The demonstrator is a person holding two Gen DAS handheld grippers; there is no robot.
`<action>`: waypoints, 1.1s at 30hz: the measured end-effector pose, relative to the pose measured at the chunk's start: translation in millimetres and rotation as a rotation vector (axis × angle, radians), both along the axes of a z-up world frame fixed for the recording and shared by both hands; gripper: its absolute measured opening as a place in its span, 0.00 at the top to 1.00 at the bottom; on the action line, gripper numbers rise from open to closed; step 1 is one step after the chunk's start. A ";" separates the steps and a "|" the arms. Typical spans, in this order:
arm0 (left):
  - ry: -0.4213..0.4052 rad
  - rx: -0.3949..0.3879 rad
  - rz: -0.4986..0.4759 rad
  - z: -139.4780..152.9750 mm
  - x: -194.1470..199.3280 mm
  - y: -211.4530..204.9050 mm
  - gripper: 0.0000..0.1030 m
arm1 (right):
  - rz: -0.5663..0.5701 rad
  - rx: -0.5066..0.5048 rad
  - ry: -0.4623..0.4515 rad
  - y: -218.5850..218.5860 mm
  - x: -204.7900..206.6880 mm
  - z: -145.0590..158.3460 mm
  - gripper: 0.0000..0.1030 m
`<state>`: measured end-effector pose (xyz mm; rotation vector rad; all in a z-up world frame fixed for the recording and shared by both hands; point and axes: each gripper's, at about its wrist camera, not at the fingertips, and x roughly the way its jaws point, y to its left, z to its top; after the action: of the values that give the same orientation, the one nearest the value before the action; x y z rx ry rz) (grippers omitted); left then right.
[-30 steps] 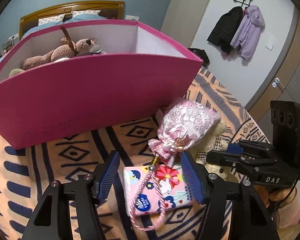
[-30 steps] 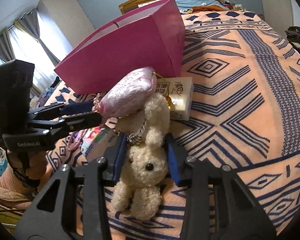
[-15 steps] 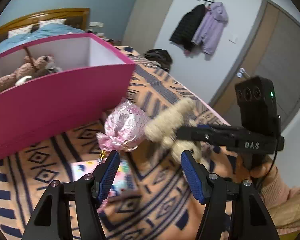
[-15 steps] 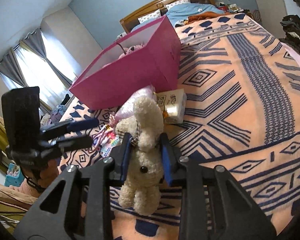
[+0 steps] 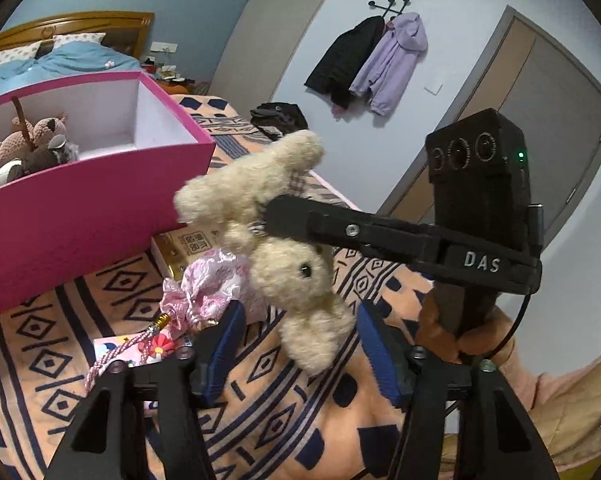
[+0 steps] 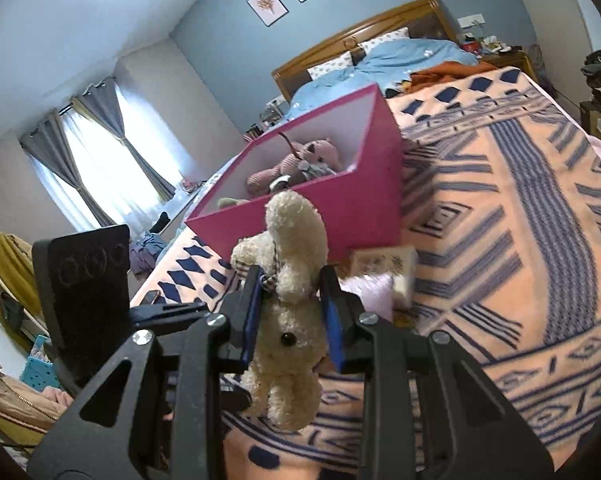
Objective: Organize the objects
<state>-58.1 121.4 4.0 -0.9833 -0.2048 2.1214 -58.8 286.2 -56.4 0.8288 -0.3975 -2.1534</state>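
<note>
My right gripper [image 6: 290, 292] is shut on a cream plush bunny [image 6: 288, 320] and holds it in the air above the blanket; the bunny also shows in the left wrist view [image 5: 284, 240]. The pink box [image 6: 364, 200] stands behind it with a brown plush toy [image 6: 296, 160] inside. My left gripper [image 5: 296, 344] is open and empty, low over the blanket, below the bunny. A pink satin pouch [image 5: 212, 284] with a cord lies in front of the box, over a flowered packet [image 5: 140, 350].
A cream and gold box [image 5: 188, 244] lies against the pink box, also seen in the right wrist view [image 6: 384, 264]. The patterned orange blanket [image 6: 520, 240] spreads to the right. Bed pillows and headboard [image 6: 360, 40] lie beyond. Coats [image 5: 372, 60] hang on the wall.
My right gripper has lifted the bunny off the blanket and higher toward the pink box. My left gripper has drawn back from the pouch and packet and turned right, still open.
</note>
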 end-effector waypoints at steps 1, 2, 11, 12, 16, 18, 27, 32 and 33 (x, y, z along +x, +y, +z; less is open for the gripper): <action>0.001 -0.003 0.006 0.6 -1.3 -0.2 0.50 | 0.005 0.000 0.003 -2.7 -1.1 0.6 0.70; 0.000 -0.006 0.010 0.4 -3.3 0.6 0.56 | 0.011 -0.002 0.005 -6.1 -2.8 1.5 0.70; 0.038 -0.027 0.063 10.5 -15.4 -9.3 0.71 | 0.034 0.002 0.039 -21.4 -15.2 13.7 0.70; 0.046 -0.028 0.067 13.9 -17.5 -10.0 0.71 | 0.036 0.000 0.045 -22.5 -17.1 16.1 0.70; 0.074 -0.037 0.085 26.3 -28.1 -11.5 0.71 | 0.039 0.004 0.084 -27.8 -25.1 29.2 0.70; 0.084 -0.040 0.094 32.3 -34.5 -12.5 0.71 | 0.039 0.001 0.100 -30.4 -30.4 35.2 0.70; 0.090 -0.051 0.146 45.5 -74.1 -20.7 0.71 | 0.034 -0.012 0.128 -39.4 -59.1 51.3 0.70; 0.098 -0.061 0.173 49.4 -86.1 -22.6 0.71 | 0.035 -0.023 0.129 -42.4 -75.3 56.4 0.70; 0.100 -0.063 0.179 50.5 -89.9 -22.8 0.71 | 0.034 -0.019 0.132 -43.7 -77.7 57.9 0.70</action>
<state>-148.0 98.5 54.5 -0.9216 -0.1826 2.3473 -136.5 242.5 1.5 0.6735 -0.3331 -2.1551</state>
